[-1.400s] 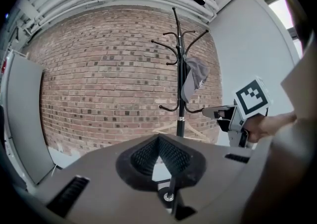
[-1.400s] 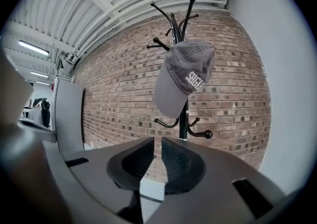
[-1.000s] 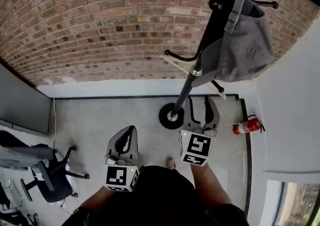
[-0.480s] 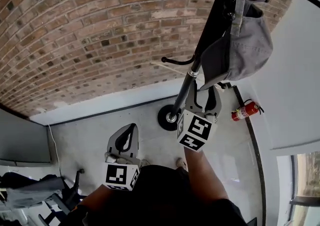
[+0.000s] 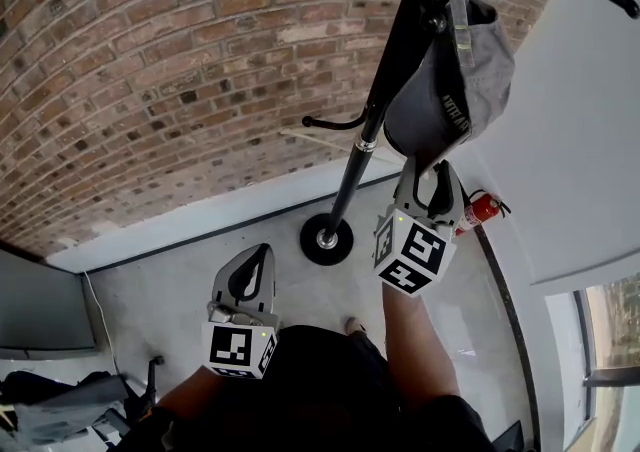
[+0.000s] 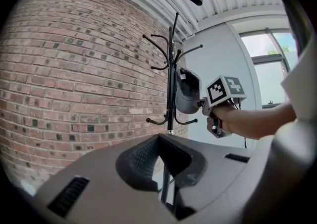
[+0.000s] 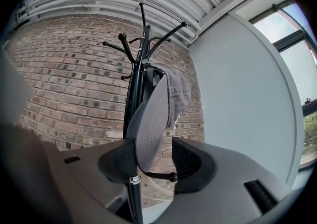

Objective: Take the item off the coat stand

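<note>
Your left gripper [image 5: 257, 260] sits low and to the left of the tall black metal coat stand [image 5: 383, 75], well apart from it. Its jaws are closed together with nothing in them. The grey fabric baseball cap [image 5: 455, 80] hangs from a hook on the stand, just right of the pole, with its brim pointing down. Your right gripper [image 5: 429, 180] is also right of the pole, directly beneath the cap. Its jaws have just been opening and stand wide apart. The brim's tip sits between them, nearer the left jaw and not clamped.
</note>
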The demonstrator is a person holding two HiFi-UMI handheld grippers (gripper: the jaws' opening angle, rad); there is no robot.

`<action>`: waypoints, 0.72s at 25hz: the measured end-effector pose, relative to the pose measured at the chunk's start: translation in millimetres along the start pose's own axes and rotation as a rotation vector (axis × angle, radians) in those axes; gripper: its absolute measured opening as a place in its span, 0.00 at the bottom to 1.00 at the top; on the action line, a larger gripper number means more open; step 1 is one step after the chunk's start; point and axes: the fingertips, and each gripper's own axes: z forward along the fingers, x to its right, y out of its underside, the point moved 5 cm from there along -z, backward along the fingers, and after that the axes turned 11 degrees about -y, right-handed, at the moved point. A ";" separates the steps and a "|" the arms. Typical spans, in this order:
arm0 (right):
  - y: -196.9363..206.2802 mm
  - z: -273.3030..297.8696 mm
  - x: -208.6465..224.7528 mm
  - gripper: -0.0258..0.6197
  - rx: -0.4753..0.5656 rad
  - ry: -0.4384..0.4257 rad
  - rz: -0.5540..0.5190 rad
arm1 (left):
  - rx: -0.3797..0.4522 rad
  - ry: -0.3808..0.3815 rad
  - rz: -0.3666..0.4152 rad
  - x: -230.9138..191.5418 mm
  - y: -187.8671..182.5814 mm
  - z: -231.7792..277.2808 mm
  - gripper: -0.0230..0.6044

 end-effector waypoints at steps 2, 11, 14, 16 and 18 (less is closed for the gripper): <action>-1.4 3.4 5.8 0.34 -0.017 -0.011 0.008 | 0.008 0.007 -0.001 2.4 -2.1 0.8 0.08; -0.2 16.9 25.6 0.13 -0.070 -0.042 0.120 | 0.022 -0.017 -0.008 7.6 -7.6 -0.8 0.08; -4.0 13.6 35.2 0.11 -0.046 -0.040 0.150 | 0.018 -0.036 -0.010 7.0 -6.1 -0.6 0.08; -6.6 10.4 40.2 0.10 -0.026 -0.042 0.188 | 0.016 -0.044 -0.013 7.7 -5.5 0.2 0.08; -9.5 7.1 45.1 0.09 -0.005 -0.049 0.244 | 0.014 -0.050 -0.015 9.2 -5.8 0.8 0.08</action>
